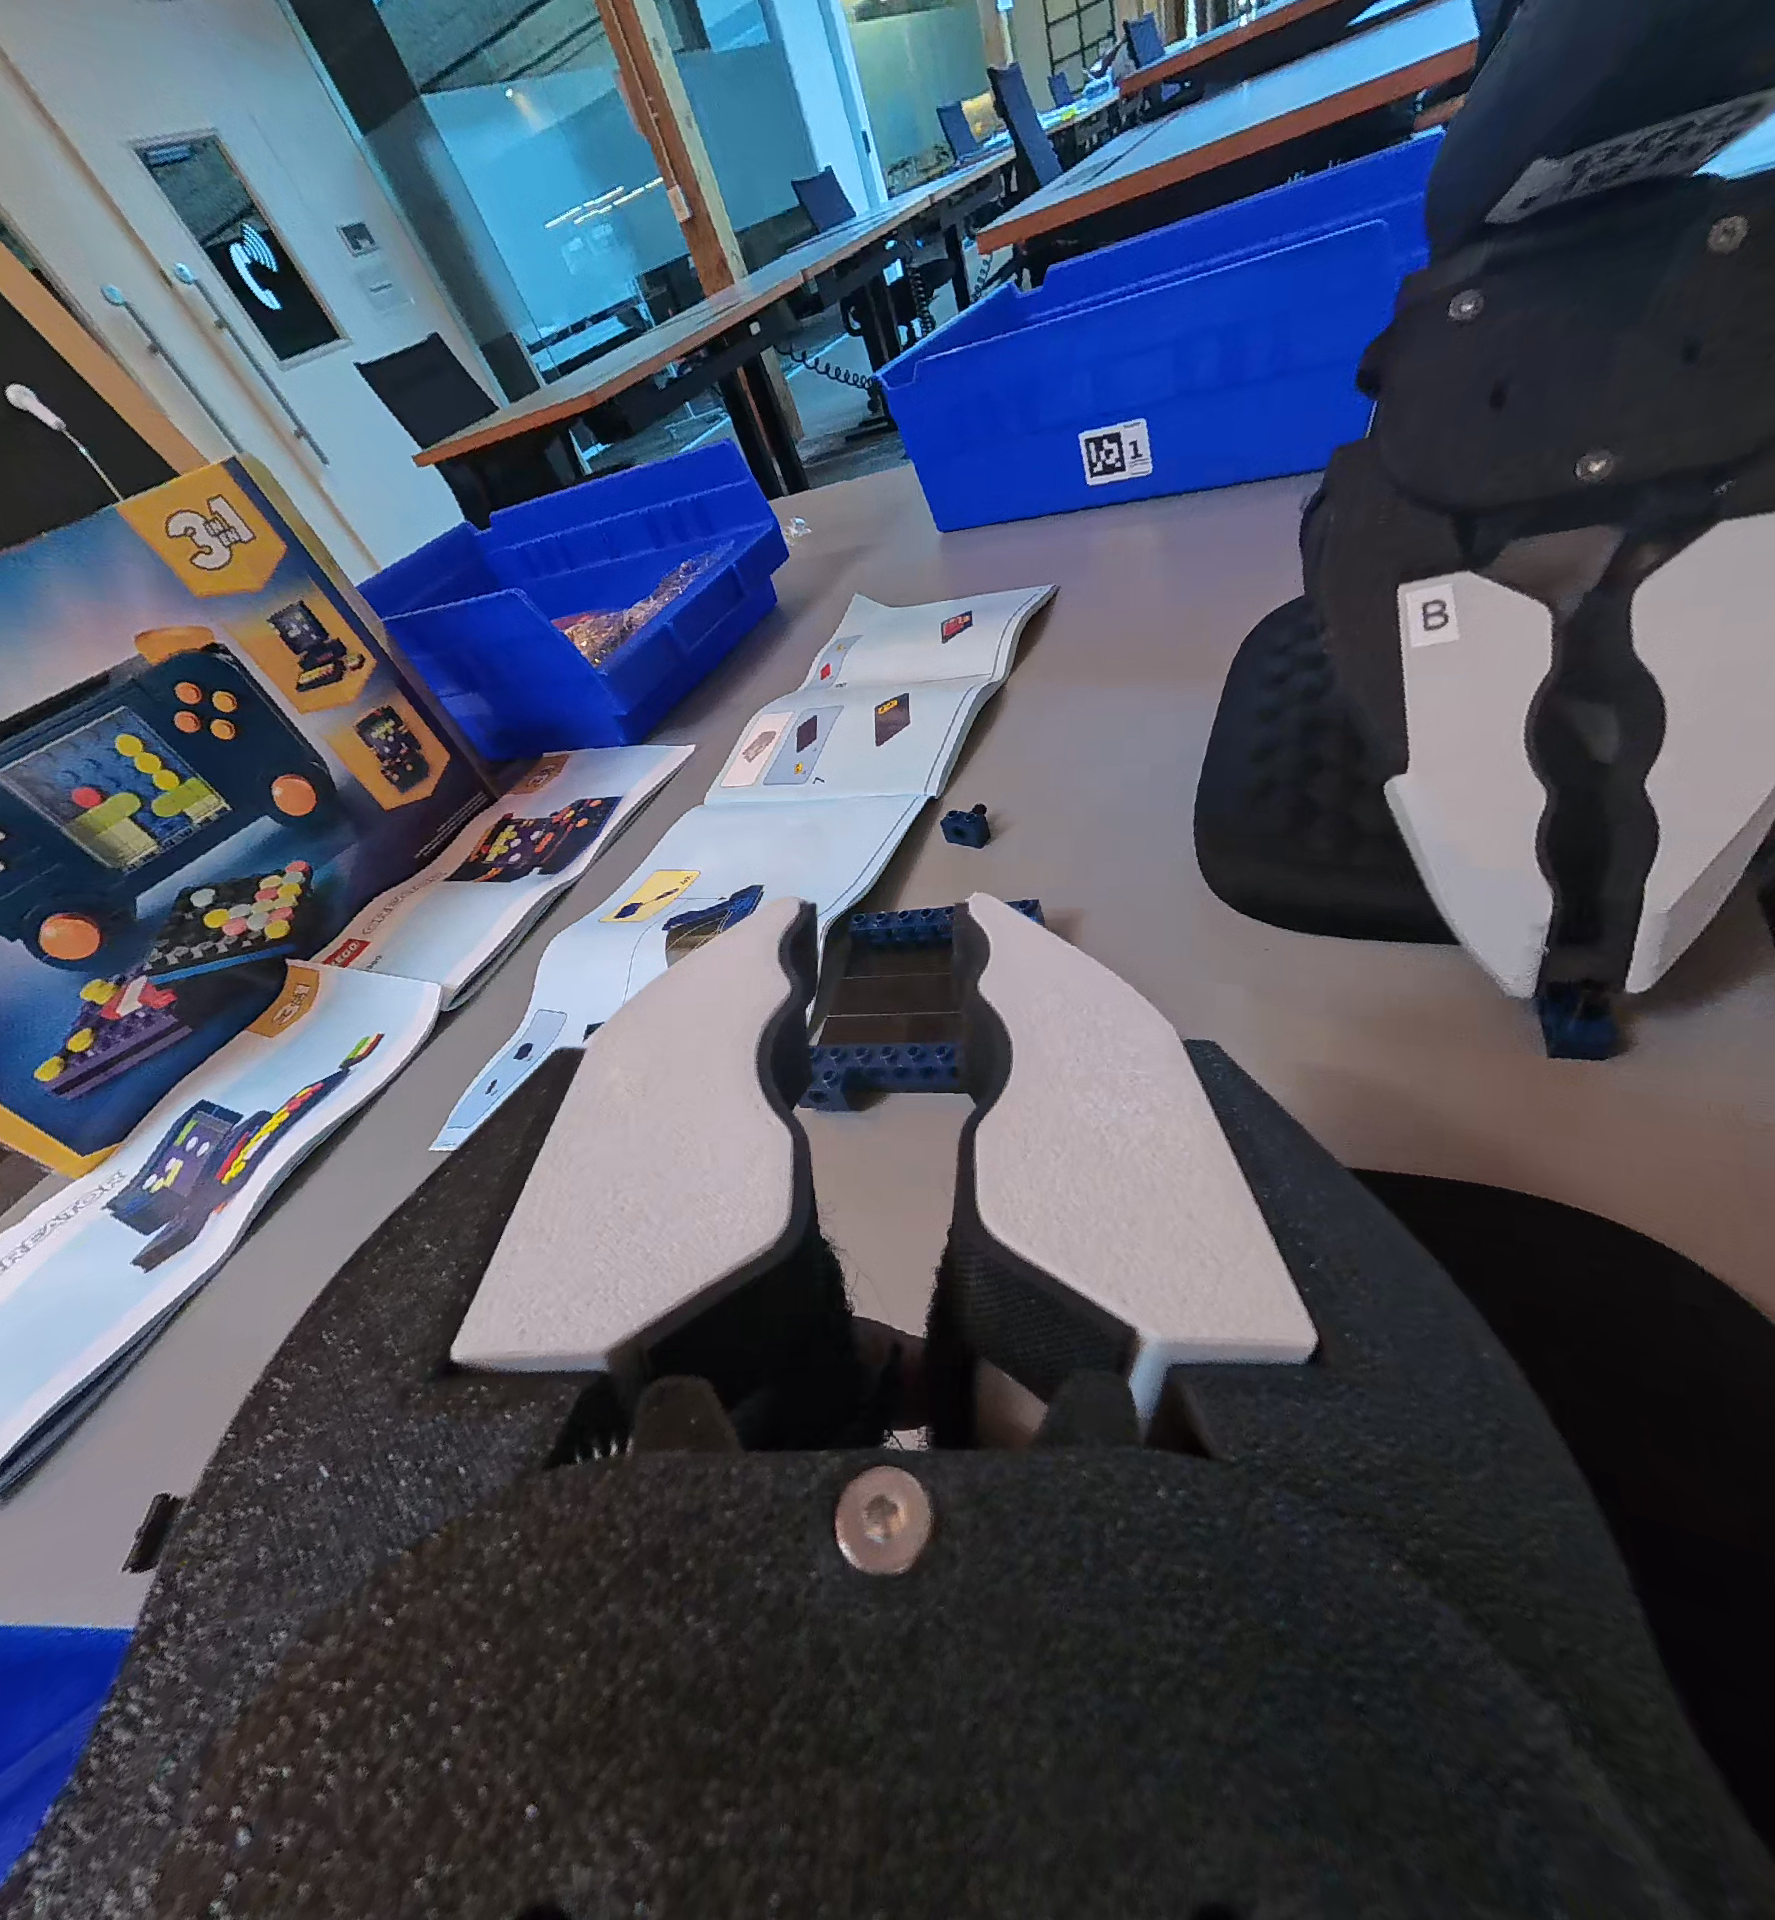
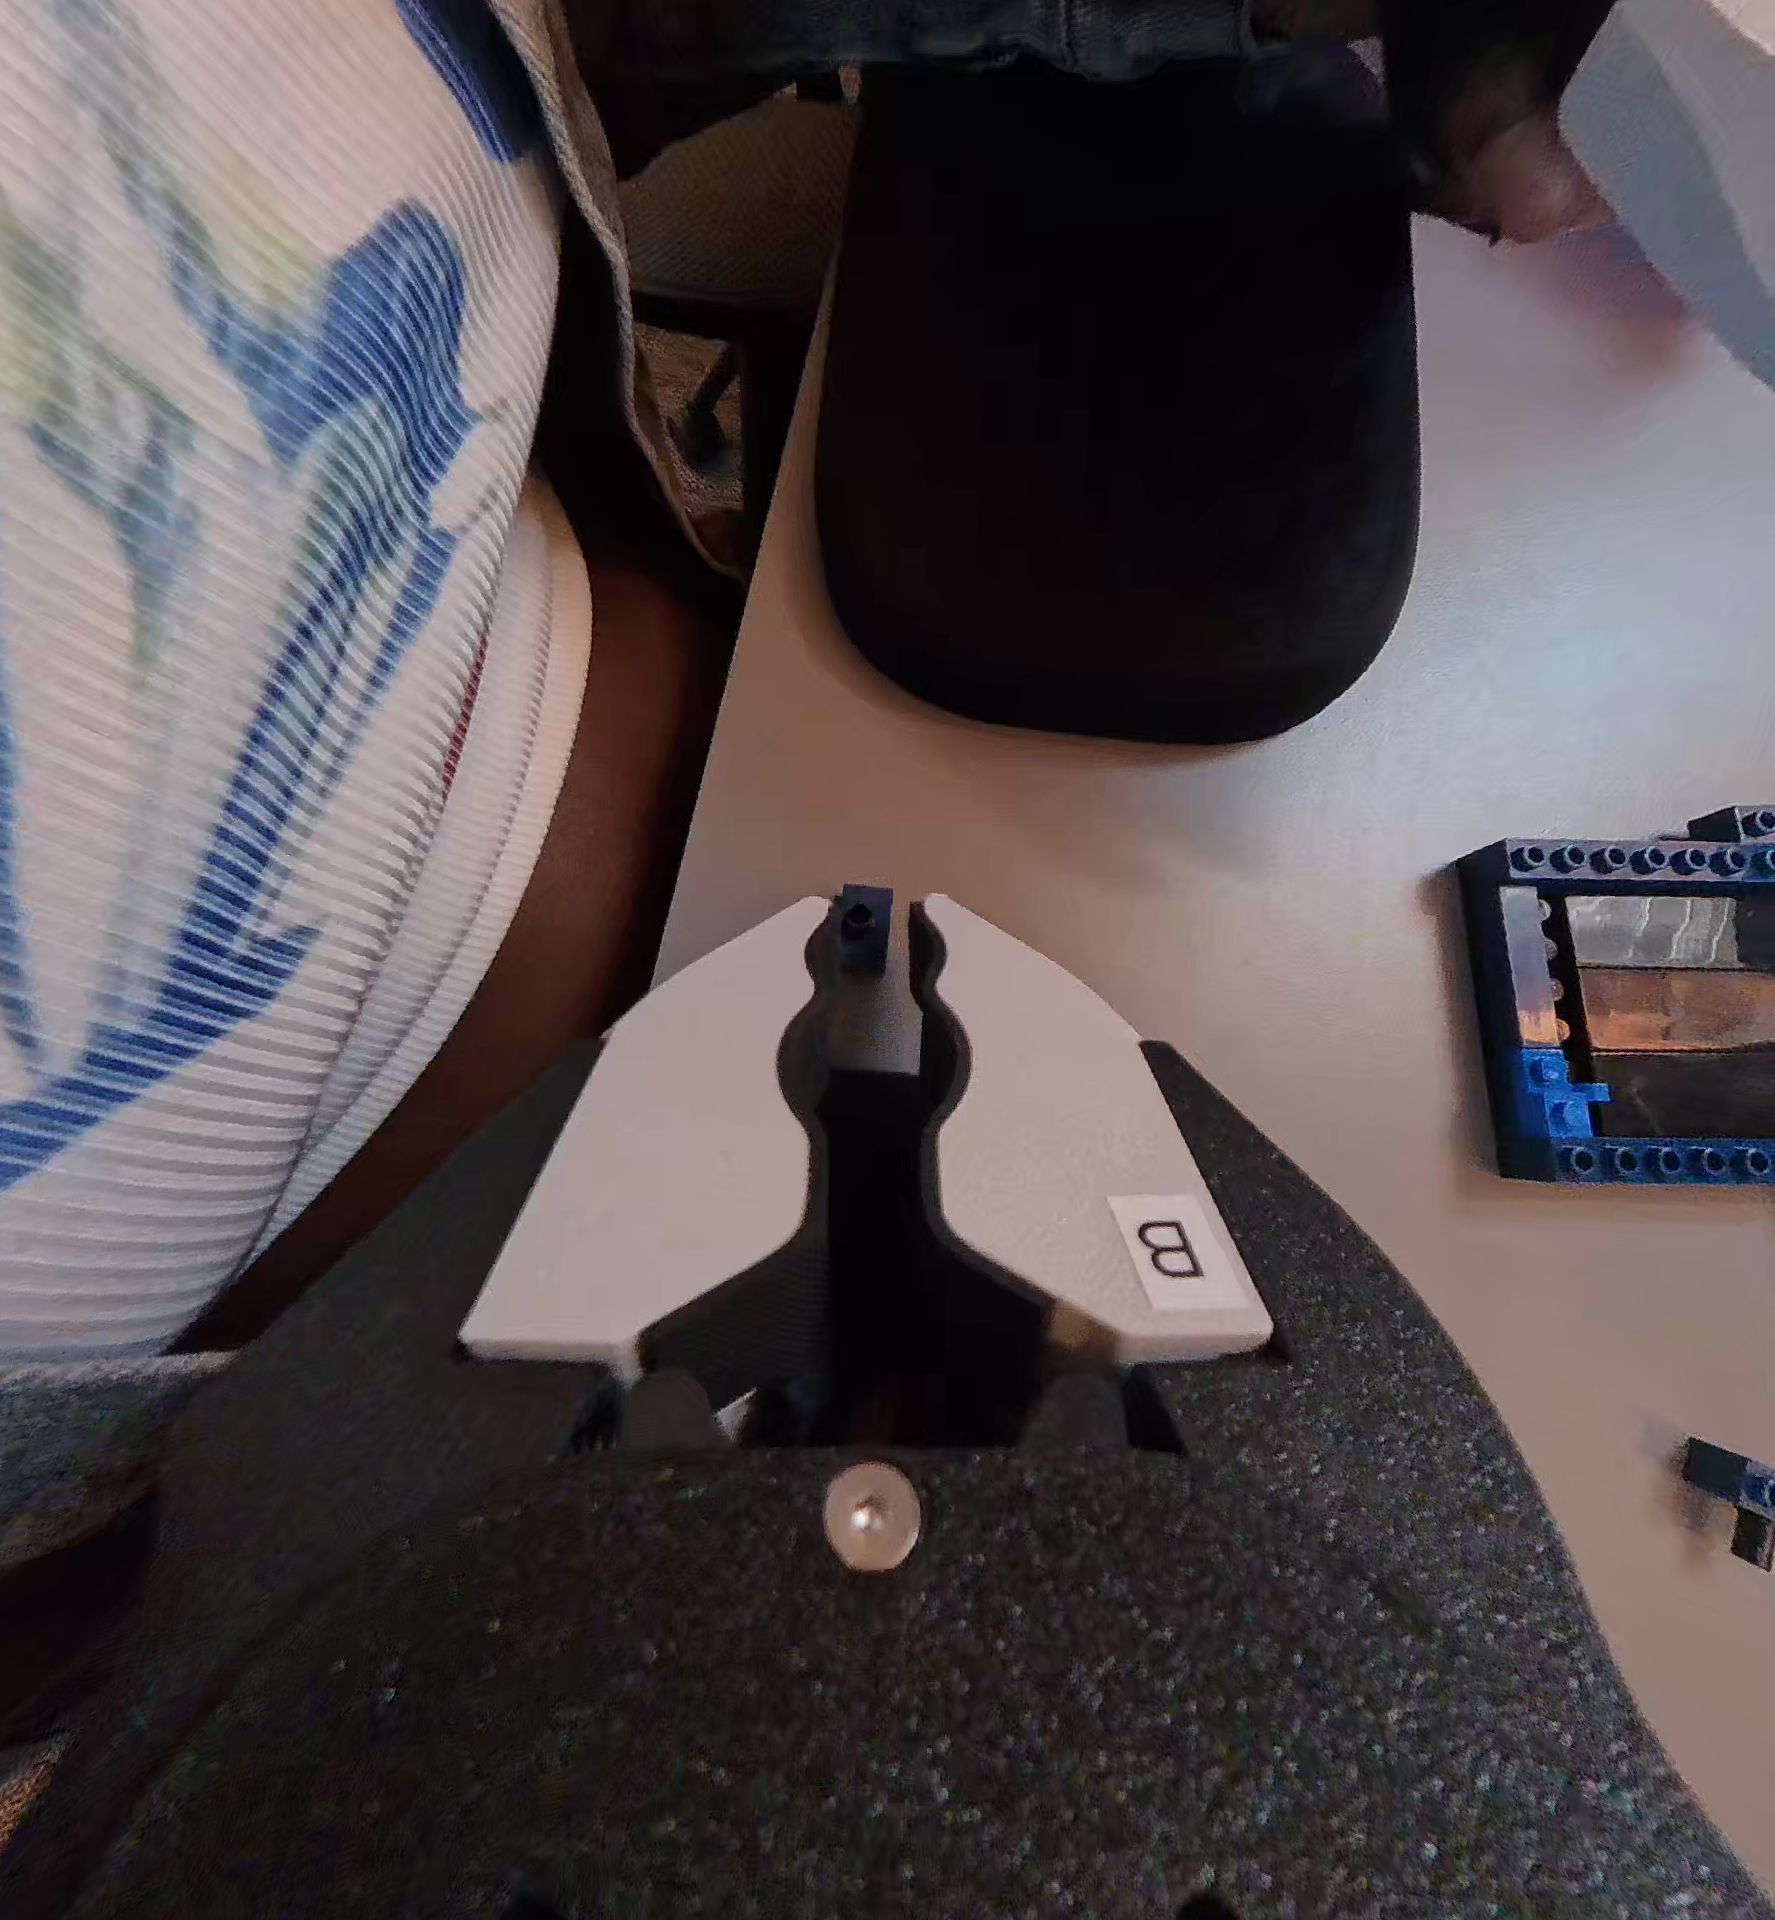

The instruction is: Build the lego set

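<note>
1. My left view shows bins (image 1: 592,634), a toy box (image 1: 135,790) and booklets (image 1: 862,748); my right view shows none of these, only my striped top (image 2: 187,623) and the desk (image 2: 1122,831) edge.
2. My right gripper (image 2: 888,914) points straight down near that edge; a small dark blue brick (image 2: 862,930) stands between its narrowly parted fingers, against the left one, with a sliver of gap at the right.
3. My left gripper (image 1: 888,925) has its fingers spread, bare, over a dark blue frame (image 1: 893,997).
4. The frame lies flat, its long sides running across my left fingers; bare desk separates it from the brick.
</note>
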The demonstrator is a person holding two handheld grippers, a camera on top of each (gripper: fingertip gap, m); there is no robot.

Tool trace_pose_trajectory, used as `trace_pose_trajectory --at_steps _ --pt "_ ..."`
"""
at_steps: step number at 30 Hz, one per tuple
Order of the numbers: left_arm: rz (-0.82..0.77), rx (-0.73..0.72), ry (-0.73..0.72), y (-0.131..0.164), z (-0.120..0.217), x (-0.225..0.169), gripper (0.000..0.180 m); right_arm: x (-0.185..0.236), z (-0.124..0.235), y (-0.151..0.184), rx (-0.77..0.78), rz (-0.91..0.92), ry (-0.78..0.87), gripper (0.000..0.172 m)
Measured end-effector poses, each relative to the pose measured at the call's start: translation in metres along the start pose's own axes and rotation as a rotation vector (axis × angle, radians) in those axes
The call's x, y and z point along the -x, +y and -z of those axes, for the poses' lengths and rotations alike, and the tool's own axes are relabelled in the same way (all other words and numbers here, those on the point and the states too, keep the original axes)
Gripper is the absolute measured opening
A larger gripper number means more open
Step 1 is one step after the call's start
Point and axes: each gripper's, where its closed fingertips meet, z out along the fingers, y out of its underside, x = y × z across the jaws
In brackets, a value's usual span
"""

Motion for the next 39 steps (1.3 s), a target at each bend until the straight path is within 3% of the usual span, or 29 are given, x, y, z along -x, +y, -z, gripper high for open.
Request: trace_pose_trajectory --at_steps 9,13,18,21,23,28,39 --pt "-0.022 -0.033 0.007 -0.004 0.002 -0.001 0.027 -0.008 -0.001 -0.009 -0.038 0.001 0.013 0.005" --pt "-0.032 -0.077 -0.017 -0.011 0.005 0.001 0.034 -0.047 0.024 -0.048 -0.331 -0.167 0.061 0.004" --pt "-0.131 -0.120 -0.103 -0.034 0.004 0.013 0.041 -0.124 0.083 -0.092 -0.838 -0.490 0.060 0.004" --pt "-0.196 -0.124 -0.155 -0.046 -0.004 0.024 0.045 -0.163 0.104 -0.098 -1.061 -0.667 -0.001 0.004" --pt "-0.185 -0.139 -0.179 -0.050 -0.013 0.033 0.045 -0.178 0.102 -0.095 -1.131 -0.752 -0.063 0.003" --pt "-0.199 -0.166 -0.214 -0.043 -0.028 0.038 0.042 -0.179 0.086 -0.083 -1.172 -0.911 -0.185 0.004" --pt "-0.167 -0.144 -0.229 -0.031 -0.024 0.044 0.027 -0.170 0.069 -0.081 -1.095 -0.912 -0.222 0.004"
